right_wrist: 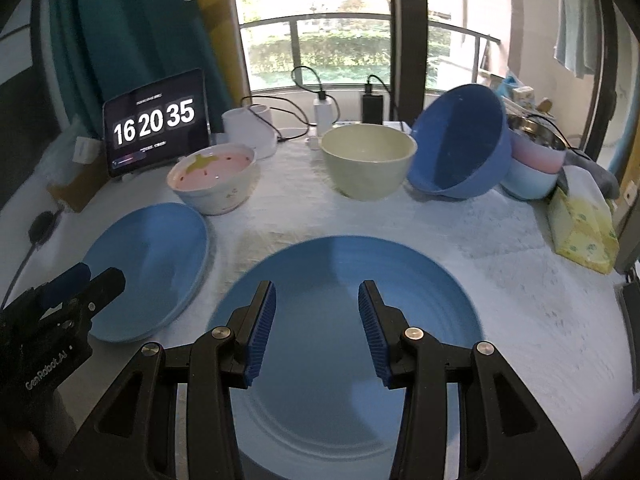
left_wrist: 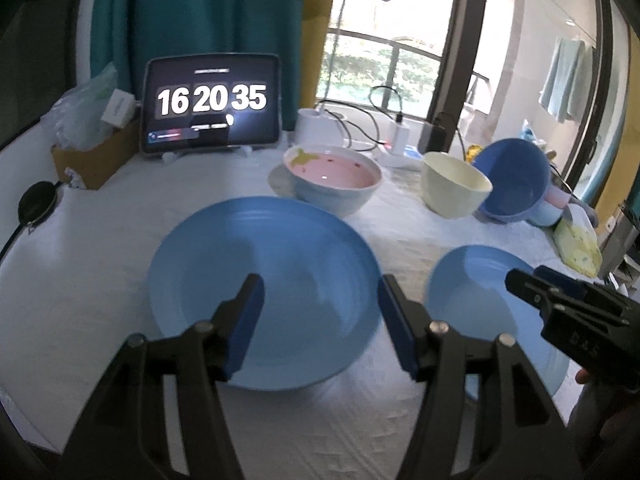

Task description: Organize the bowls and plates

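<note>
1. In the left wrist view the left gripper (left_wrist: pixel 320 300) hangs over a large round light-blue plate (left_wrist: pixel 280 264) at centre frame, its blue-padded fingers (left_wrist: pixel 248 320) spread wide with nothing between them.

2. In the right wrist view the right gripper (right_wrist: pixel 316 312) is poised above a second round blue plate (right_wrist: pixel 344 360) in the lower centre — jaws apart at a moderate width, holding nothing.

3. Each gripper shows in the other's camera: the right one at the right edge over the smaller-looking plate (left_wrist: pixel 472 296), the left one at the lower left beside the first plate (right_wrist: pixel 152 264). The two plates lie side by side, apart, on a white textured tablecloth (right_wrist: pixel 520 304).

4. Behind the plates, across the middle of the frame, stand a white bowl with a pink strawberry-patterned inside (right_wrist: pixel 214 178), a cream bowl (right_wrist: pixel 368 160) sitting upright, and a deep blue bowl (right_wrist: pixel 460 144) tilted on its side, leaning against a stack of pink and pale-blue bowls (right_wrist: pixel 532 168) at the right.

5. A tablet showing 16 20 35 (right_wrist: pixel 154 122) is propped at the upper left; a yellow patterned tissue pack (right_wrist: pixel 580 236) lies at the right edge, and chargers with black cables (right_wrist: pixel 324 112) sit before the window.
</note>
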Action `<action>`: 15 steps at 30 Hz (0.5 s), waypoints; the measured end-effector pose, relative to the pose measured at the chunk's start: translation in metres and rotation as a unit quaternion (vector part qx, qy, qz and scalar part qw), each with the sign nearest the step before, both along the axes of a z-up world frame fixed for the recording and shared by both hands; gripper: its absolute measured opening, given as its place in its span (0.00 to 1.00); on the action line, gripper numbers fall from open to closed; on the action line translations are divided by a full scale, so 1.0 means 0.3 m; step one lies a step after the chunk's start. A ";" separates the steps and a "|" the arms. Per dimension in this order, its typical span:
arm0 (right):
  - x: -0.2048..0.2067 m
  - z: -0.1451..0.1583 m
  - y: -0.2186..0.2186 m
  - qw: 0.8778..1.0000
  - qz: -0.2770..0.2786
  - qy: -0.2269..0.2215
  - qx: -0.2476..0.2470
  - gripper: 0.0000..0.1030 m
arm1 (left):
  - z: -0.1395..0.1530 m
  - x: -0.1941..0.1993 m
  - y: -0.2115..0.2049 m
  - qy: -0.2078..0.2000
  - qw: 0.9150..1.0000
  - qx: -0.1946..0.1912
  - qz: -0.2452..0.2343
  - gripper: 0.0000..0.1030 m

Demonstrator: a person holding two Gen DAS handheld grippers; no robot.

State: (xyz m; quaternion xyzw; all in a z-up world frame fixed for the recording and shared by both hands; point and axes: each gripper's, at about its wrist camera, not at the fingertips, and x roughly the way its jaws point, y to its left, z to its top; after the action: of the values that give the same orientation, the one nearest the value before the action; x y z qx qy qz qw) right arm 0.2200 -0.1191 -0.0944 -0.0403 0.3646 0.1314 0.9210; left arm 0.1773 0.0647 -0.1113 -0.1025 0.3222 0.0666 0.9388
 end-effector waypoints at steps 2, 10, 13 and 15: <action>0.004 0.001 0.021 1.000 0.004 0.000 -0.003 0.44 | -0.003 -0.002 0.028 0.000 1.000 -0.002 0.006 0.59; 0.021 -0.006 0.122 1.000 0.021 0.003 -0.009 0.44 | -0.015 -0.009 0.131 -0.002 1.000 -0.004 0.029 0.59; 0.025 -0.008 0.156 1.000 0.028 0.004 -0.013 0.44 | -0.020 -0.008 0.169 -0.002 0.999 -0.005 0.037 0.59; 0.029 -0.010 0.177 0.999 0.032 0.004 -0.015 0.44 | -0.025 -0.007 0.194 -0.002 0.999 -0.006 0.043 0.59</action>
State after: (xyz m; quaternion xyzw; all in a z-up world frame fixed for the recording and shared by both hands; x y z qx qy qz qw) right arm 0.2289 -0.0659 -0.0975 -0.0656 0.3690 0.1550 0.9141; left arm 0.1752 0.1229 -0.1187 -0.1221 0.3156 0.1046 0.9352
